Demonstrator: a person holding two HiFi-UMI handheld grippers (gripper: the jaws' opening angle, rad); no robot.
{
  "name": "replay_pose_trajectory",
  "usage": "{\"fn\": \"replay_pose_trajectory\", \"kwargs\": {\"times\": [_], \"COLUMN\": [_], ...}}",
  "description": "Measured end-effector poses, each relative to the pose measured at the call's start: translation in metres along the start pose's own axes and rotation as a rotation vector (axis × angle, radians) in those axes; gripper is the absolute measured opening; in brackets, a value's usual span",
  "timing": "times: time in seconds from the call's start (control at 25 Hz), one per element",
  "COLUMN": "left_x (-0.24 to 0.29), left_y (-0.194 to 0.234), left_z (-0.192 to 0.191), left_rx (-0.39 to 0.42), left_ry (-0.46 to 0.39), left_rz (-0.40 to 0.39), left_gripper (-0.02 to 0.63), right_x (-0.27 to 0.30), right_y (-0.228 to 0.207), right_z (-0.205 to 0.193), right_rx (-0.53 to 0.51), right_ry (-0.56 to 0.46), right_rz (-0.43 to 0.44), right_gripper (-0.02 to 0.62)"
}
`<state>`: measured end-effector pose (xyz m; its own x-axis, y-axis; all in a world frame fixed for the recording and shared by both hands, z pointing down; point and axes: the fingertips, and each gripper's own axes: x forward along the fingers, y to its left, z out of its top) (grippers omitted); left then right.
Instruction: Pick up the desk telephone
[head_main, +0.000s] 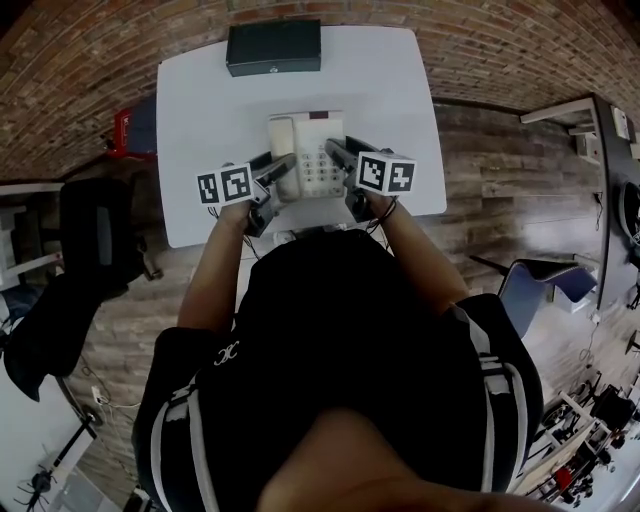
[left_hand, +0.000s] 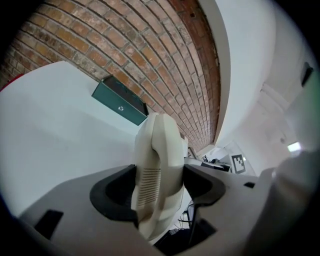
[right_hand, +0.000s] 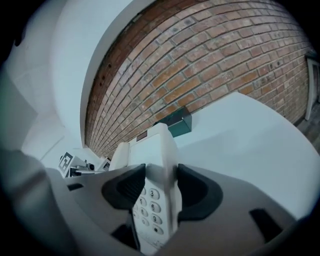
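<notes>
The cream desk telephone (head_main: 305, 152) is at the middle of the white table (head_main: 200, 110), handset on its left side and keypad facing up. My left gripper (head_main: 282, 170) is shut on the handset side (left_hand: 157, 160), with a dark pad pressed to each face. My right gripper (head_main: 338, 158) is shut on the phone's right edge (right_hand: 162, 150), beside the number keys (right_hand: 148, 207). I cannot tell whether the phone rests on the table or hangs just above it.
A dark green box (head_main: 273, 46) lies at the table's far edge against the brick wall (head_main: 90, 50). A black chair (head_main: 95, 235) stands left of the table and a blue chair (head_main: 545, 285) to the right on the wooden floor.
</notes>
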<state>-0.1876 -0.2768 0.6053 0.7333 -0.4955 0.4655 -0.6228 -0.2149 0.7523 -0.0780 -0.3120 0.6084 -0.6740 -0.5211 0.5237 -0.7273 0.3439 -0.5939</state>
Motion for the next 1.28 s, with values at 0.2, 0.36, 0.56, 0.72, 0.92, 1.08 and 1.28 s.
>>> {"fn": "replay_pose_trajectory", "kwargs": {"times": [0.2,0.36,0.56,0.72,0.92,1.08,1.28], "left_x": [-0.013,-0.026,-0.049,-0.070,-0.097,-0.115,-0.131], "left_y": [-0.026,-0.048,-0.080,-0.111,-0.147,-0.171,-0.189], "left_z": [0.025,0.048,0.077,0.099,0.120,0.133,0.141], "left_rx": [0.050,0.096,0.190,0.278,0.417,0.497,0.569], "left_ry": [-0.081,-0.160,-0.247,-0.316,-0.400,-0.454,-0.506], "left_rz": [-0.007,-0.029,-0.034,-0.042,-0.032,-0.025,-0.040], "left_gripper": [0.299,0.299,0.299,0.299,0.299,0.299,0.299], "right_x": [-0.013,-0.025,-0.046,-0.066,-0.092,-0.109,-0.124], "right_y": [0.020,0.040,0.072,0.100,0.134,0.155,0.173], "right_z": [0.034,0.062,0.099,0.128,0.155,0.171,0.180], "right_rx": [-0.075,-0.144,-0.215,-0.278,-0.361,-0.396,-0.433], "right_ry": [-0.079,-0.152,-0.238,-0.315,-0.406,-0.467,-0.516], "right_rz": [0.016,0.032,0.060,0.092,0.134,0.157,0.168], "right_gripper": [0.189,0.187,0.187,0.187,0.187,0.187,0.186]}}
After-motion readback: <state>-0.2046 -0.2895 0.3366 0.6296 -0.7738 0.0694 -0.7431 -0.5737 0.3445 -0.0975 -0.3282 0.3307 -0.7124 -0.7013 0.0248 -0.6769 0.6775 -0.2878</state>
